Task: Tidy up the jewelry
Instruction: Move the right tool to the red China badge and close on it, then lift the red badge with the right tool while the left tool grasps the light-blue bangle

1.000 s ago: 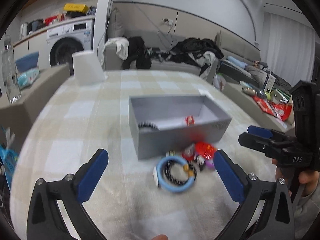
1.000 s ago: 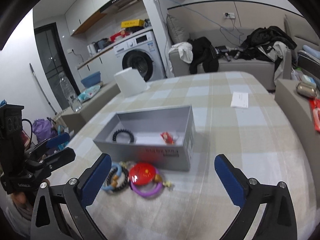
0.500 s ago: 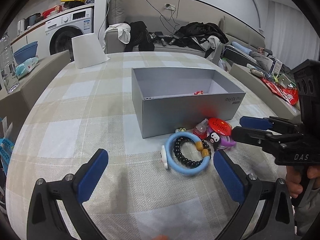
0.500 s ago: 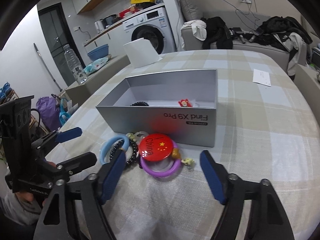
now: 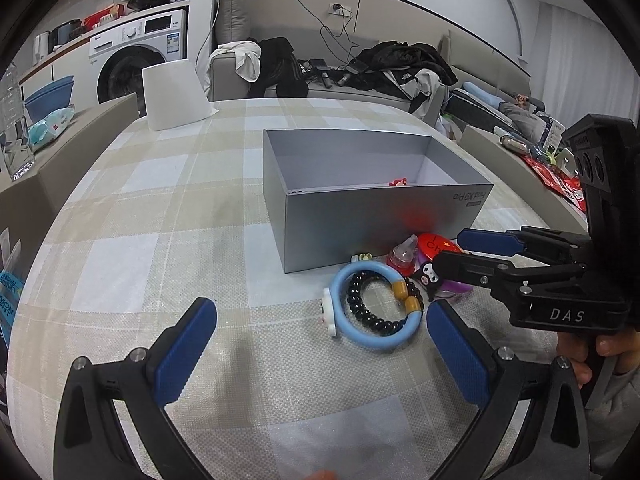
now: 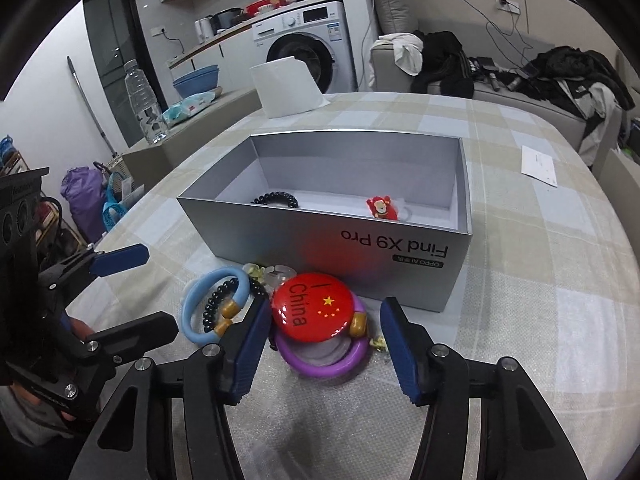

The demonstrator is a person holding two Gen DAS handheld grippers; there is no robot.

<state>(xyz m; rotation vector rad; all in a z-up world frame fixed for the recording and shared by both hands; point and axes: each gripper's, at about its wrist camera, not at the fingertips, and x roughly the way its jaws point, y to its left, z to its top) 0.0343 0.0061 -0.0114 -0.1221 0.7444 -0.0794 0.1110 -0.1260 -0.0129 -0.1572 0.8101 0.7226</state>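
Note:
A grey open box [image 6: 404, 248] [image 5: 376, 220] sits mid-table, holding a black bead bracelet [image 6: 276, 200] and a small red charm [image 6: 382, 207]. In front of it lies a pile: a red "China" badge [image 6: 314, 310] on a purple ring [image 6: 320, 362], a blue ring [image 5: 374, 306] [image 6: 208, 306] with a black bead bracelet [image 5: 370, 302] over it. My right gripper [image 6: 322, 346] is open, its fingers straddling the badge and purple ring just above the table. My left gripper [image 5: 320, 354] is open and empty, just short of the blue ring.
A checked cloth covers the table [image 5: 160, 240]. A white paper roll [image 5: 174, 94] stands at the far edge and a paper slip [image 6: 540, 164] lies at the far right. A bench with a water bottle [image 6: 146, 100] runs along the left.
Both grippers have moved forward and down toward the pile. The right gripper's fingers have narrowed around the red badge and purple ring. The left stays wide open.

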